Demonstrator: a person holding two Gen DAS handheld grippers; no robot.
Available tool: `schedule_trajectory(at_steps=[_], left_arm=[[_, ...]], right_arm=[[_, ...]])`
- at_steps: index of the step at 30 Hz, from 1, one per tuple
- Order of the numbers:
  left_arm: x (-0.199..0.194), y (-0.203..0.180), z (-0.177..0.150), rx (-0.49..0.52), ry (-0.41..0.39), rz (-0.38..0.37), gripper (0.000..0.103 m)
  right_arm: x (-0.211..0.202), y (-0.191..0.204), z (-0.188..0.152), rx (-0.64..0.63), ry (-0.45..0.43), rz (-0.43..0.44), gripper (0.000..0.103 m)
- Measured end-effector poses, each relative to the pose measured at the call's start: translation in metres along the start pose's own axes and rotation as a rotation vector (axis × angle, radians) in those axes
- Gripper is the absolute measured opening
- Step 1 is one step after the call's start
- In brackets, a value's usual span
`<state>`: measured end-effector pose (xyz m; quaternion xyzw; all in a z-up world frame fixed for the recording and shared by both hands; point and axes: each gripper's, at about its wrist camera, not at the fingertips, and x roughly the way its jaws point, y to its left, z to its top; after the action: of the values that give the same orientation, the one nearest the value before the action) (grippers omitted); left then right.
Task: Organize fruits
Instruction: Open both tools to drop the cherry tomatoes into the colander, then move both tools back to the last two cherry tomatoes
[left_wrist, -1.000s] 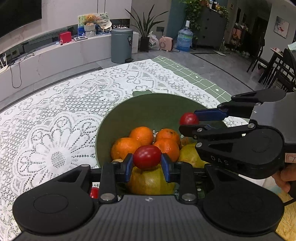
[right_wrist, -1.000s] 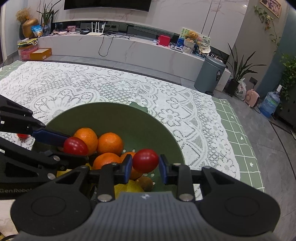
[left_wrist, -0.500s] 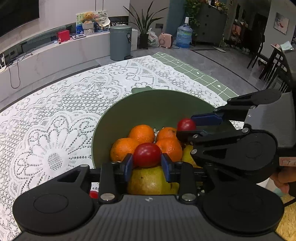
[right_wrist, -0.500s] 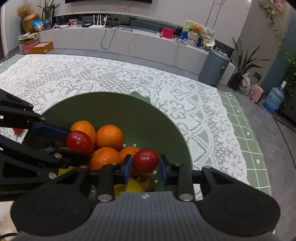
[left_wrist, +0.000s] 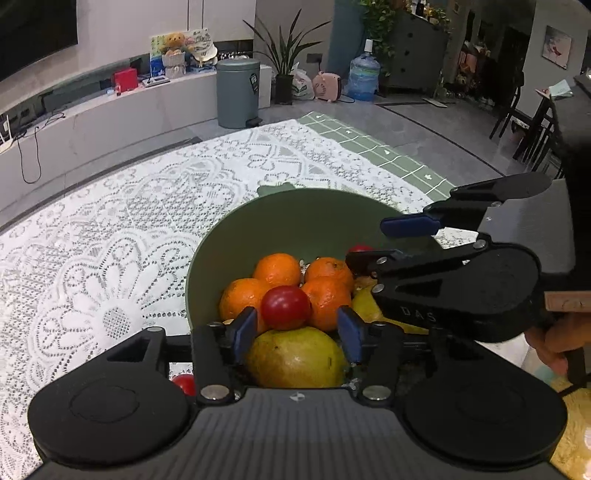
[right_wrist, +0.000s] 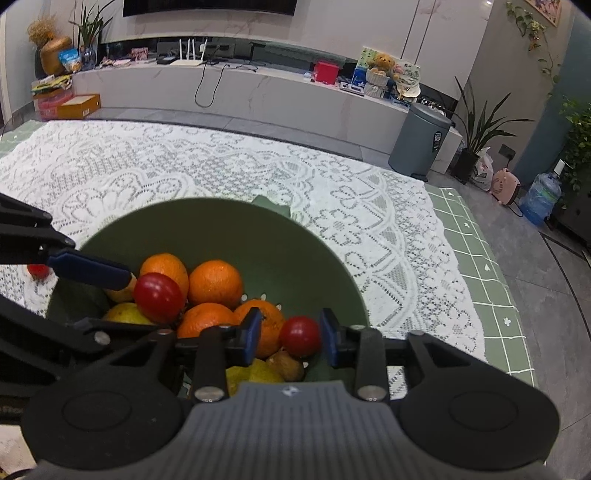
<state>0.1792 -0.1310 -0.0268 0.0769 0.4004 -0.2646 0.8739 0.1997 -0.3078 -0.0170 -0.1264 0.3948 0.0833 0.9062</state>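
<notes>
A green bowl (left_wrist: 295, 194) (right_wrist: 221, 201) holds several oranges (left_wrist: 277, 269) (right_wrist: 216, 282), a yellow-green pear (left_wrist: 295, 356) and a brown fruit (right_wrist: 286, 365). My left gripper (left_wrist: 297, 330) (right_wrist: 147, 302) hangs over the bowl's near side with its jaws opening. A red tomato (left_wrist: 286, 306) (right_wrist: 159, 297) lies between its pads, free of both, resting on the oranges. My right gripper (right_wrist: 291, 336) (left_wrist: 367, 242) is over the bowl's right side, jaws opening too. A second red tomato (right_wrist: 300, 336) (left_wrist: 360, 248) sits loose between them, close to the right pad.
The bowl stands on a white lace tablecloth (left_wrist: 110, 258) (right_wrist: 184, 166) over a green mat (right_wrist: 491, 295). Another small tomato (left_wrist: 184, 382) (right_wrist: 38, 271) lies on the cloth left of the bowl. A hand (left_wrist: 554, 339) grips the right tool.
Both grippers' jaws have spread apart and let go of their tomatoes. Each tomato has dropped slightly onto the fruit in the bowl. Neither hand has shifted much.
</notes>
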Motion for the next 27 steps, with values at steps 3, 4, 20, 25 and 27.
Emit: schedule_trajectory(at_steps=[3, 4, 20, 25, 27], left_arm=[[-0.011, -0.002, -0.001, -0.004, -0.029, 0.002, 0.067], [-0.014, -0.002, -0.001, -0.008, -0.035, 0.005, 0.067], [-0.085, 0.032, -0.014, -0.153, -0.141, 0.134, 0.068], [-0.098, 0.044, -0.027, -0.188, -0.150, 0.176, 0.068], [-0.102, 0.048, -0.032, -0.192, -0.145, 0.191, 0.068]], right_arm=[[-0.007, -0.001, 0.000, 0.011, -0.016, 0.001, 0.044], [-0.009, -0.001, -0.001, 0.014, -0.020, -0.001, 0.044], [-0.073, 0.005, -0.007, 0.265, -0.176, 0.026, 0.069], [-0.084, 0.022, -0.015, 0.304, -0.192, 0.065, 0.072], [-0.087, 0.033, -0.018, 0.308, -0.196, 0.085, 0.072]])
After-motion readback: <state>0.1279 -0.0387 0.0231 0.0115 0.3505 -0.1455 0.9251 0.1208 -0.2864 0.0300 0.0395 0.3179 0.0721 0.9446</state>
